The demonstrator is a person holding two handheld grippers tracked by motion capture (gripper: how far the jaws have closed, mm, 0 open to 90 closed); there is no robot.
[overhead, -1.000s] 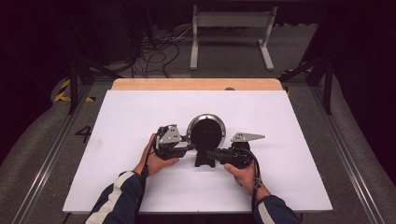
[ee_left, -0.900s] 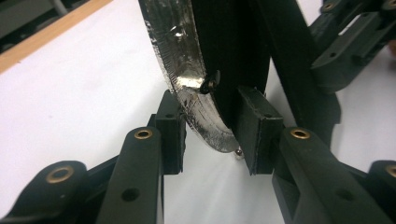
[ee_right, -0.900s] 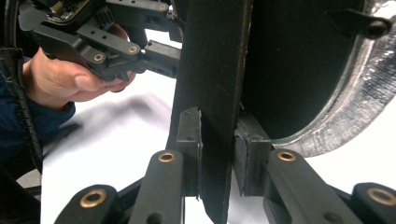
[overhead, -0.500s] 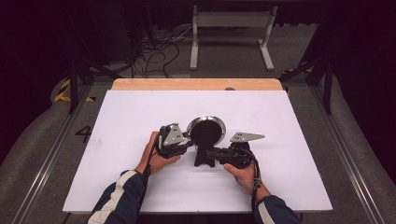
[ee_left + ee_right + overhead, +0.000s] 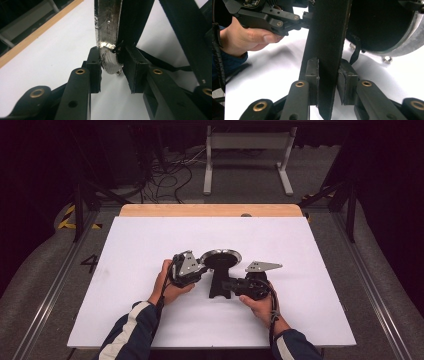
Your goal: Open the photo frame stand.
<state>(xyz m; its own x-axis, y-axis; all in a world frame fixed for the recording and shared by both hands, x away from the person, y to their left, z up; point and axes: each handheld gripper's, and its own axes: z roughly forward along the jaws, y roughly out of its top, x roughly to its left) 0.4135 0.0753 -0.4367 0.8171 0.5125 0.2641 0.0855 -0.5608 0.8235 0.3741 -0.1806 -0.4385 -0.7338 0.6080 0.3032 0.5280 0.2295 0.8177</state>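
only readable mark: a "4" (image 5: 90,263) | it's on the grey floor (image 5: 45,285) | about 9 o'clock from the table (image 5: 150,235), just off its left edge | nothing else legible anywhere

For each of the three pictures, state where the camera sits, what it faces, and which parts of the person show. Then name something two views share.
High view: above the table, looking forward and down; forearms, hands, both grippers.
Left gripper view: on the left gripper, facing the disc's silver rim between its jaws.
Right gripper view: on the right gripper, shut on the black stand; left hand beyond.
Shared: the disc, the white table.
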